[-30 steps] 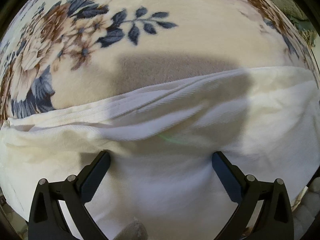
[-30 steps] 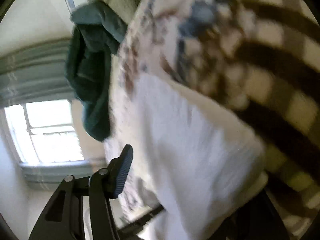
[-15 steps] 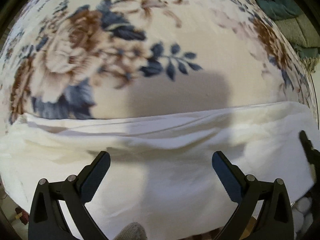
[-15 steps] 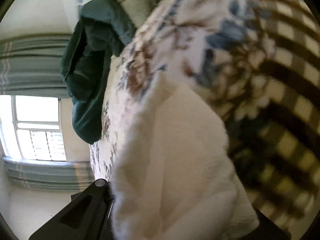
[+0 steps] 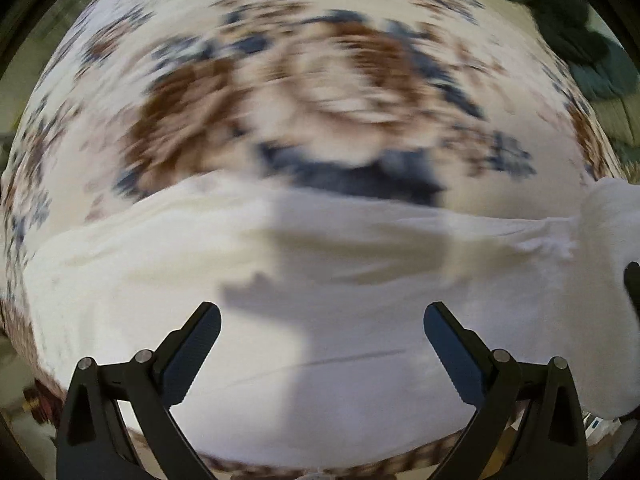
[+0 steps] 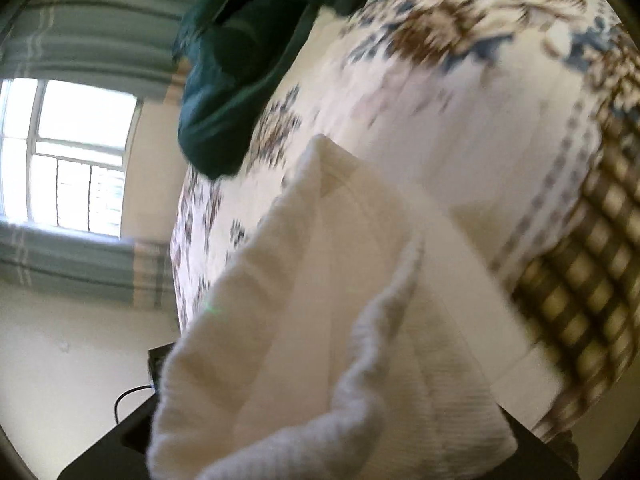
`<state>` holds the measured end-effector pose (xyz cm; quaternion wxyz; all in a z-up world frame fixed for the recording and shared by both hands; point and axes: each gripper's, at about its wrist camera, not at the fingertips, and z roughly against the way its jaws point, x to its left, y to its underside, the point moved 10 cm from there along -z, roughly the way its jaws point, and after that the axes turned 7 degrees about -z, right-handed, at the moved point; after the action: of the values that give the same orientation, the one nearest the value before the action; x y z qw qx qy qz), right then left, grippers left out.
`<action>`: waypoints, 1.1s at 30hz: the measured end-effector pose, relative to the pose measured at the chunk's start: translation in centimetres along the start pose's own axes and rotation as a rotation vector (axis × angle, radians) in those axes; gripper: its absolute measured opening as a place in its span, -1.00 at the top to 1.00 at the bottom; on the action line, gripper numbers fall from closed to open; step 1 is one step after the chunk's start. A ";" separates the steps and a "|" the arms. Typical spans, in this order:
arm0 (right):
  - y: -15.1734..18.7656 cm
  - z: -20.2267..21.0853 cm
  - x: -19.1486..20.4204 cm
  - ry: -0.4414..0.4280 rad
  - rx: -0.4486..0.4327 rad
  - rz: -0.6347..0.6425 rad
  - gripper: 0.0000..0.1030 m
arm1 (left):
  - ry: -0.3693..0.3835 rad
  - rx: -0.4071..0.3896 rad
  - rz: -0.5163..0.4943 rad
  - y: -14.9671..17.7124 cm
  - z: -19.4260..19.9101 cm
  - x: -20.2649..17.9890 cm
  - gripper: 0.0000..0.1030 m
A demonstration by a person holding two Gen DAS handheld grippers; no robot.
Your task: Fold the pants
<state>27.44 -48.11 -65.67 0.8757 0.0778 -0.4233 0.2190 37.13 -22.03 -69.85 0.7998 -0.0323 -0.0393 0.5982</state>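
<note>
My left claw [image 5: 322,332] hung spread above white pants [image 5: 320,300] on floral blanket [image 5: 304,92], my right claw [image 6: 320,452] pinched the pants' bunched edge.

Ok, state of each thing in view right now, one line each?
Left claw: open, empty, over the pants.
Right claw: shut on the pants, fingers hidden by cloth.
White pants: spread on the floral blanket, one end bunched and lifted.
Green garment: crumpled at the blanket's edge.
</note>
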 end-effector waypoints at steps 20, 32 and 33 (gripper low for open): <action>27.5 -17.2 3.6 0.334 0.375 0.413 -0.11 | -0.078 0.066 0.366 13.2 1.7 29.8 -1.00; 20.0 -6.3 3.4 0.432 0.302 0.430 -0.74 | 0.145 0.036 0.358 7.2 2.9 20.6 -1.00; 18.6 -6.0 2.3 0.498 0.273 0.444 -0.74 | 0.159 0.046 0.346 6.9 2.6 19.2 -1.00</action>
<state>24.57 -28.91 -68.59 0.8646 0.0447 -0.1705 0.4705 35.72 -1.65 -67.50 0.6859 -0.0673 0.0439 0.7232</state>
